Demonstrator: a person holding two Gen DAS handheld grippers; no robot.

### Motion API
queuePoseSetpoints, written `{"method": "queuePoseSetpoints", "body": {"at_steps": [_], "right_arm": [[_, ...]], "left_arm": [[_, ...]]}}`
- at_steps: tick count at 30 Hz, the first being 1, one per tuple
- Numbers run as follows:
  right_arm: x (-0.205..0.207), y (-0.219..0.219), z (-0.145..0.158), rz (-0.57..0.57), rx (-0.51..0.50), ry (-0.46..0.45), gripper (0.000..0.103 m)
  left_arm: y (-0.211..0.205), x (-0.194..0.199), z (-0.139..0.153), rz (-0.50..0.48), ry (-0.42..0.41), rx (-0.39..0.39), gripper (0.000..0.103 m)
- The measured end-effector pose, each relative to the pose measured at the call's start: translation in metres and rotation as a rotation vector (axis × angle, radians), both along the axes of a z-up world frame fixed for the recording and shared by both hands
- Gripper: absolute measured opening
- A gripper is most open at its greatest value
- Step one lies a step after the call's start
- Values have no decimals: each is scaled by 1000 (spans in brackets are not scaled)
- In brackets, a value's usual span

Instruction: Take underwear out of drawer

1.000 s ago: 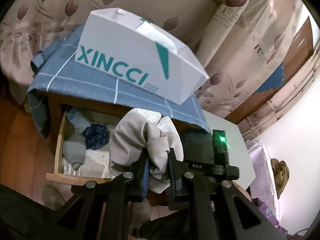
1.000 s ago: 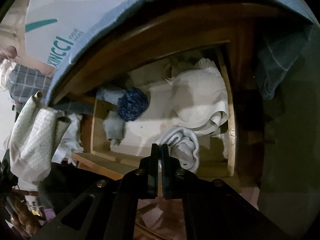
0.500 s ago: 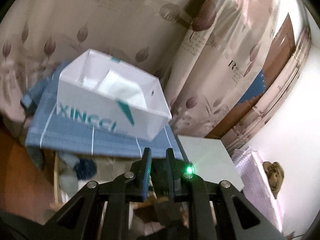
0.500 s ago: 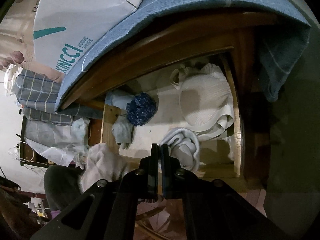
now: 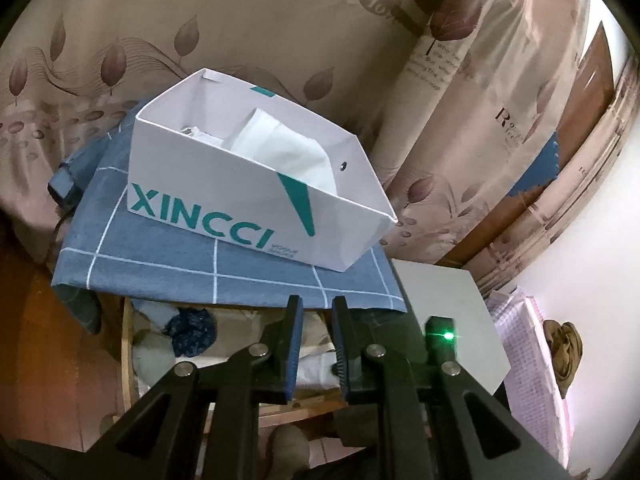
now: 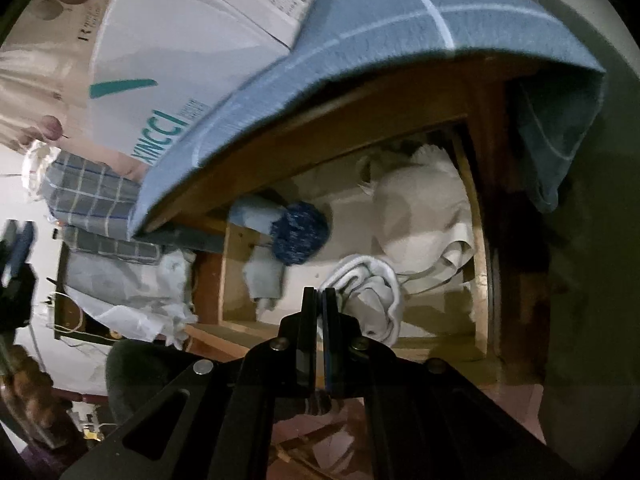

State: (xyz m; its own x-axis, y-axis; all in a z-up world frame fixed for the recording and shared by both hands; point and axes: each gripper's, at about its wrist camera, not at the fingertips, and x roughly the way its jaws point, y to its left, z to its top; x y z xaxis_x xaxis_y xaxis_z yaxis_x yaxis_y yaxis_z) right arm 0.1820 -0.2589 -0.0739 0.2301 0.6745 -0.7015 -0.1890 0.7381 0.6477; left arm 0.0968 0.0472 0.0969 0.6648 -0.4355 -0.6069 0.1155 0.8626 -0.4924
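From the left wrist, the left gripper (image 5: pixel 316 336) hangs above the front of the cabinet with its two jaws drawn in, a narrow gap between them and nothing in it. Only this view looks into the top of the white XINCCI box (image 5: pixel 256 200), where white tissue paper (image 5: pixel 288 152) lies; the box sits on a blue checked cloth (image 5: pixel 200 264) spread over the cabinet. Behind hang leaf-print curtains (image 5: pixel 200 40), and a pale panel (image 5: pixel 448 312) stands at the right. Below the cloth's edge only a strip of the open drawer (image 5: pixel 127 344) shows.

From the right wrist, the right gripper (image 6: pixel 320 304) has its jaws pressed together, holding nothing, above the drawer's (image 6: pixel 480 240) front edge. This view alone shows the drawer's inside: a cream garment (image 6: pixel 420 224) at the right, a rolled white piece of underwear (image 6: pixel 372 292) just beyond the fingertips, a dark blue speckled bundle (image 6: pixel 298 232) and pale grey-blue pieces (image 6: pixel 264 276) at the left. Folded checked fabric (image 6: pixel 88 192) and crumpled white plastic (image 6: pixel 132 296) lie to the left of the cabinet.
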Motion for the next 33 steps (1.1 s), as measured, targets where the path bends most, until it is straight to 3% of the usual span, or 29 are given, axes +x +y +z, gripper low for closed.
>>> {"method": "queuePoseSetpoints", "body": {"at_steps": [9, 22, 28, 33], "right_arm": [[-21, -13, 48, -12, 89, -79, 3], [-31, -21, 172, 7, 204, -266, 3], [-10, -11, 241, 10, 237, -367, 3], [35, 7, 285, -13, 210, -430, 3]], "left_arm": [[-1, -4, 0, -3, -18, 45, 15], [12, -4, -20, -11, 2, 116, 15], [19, -2, -41, -34, 15, 148, 16], [26, -4, -54, -40, -14, 186, 16]]}}
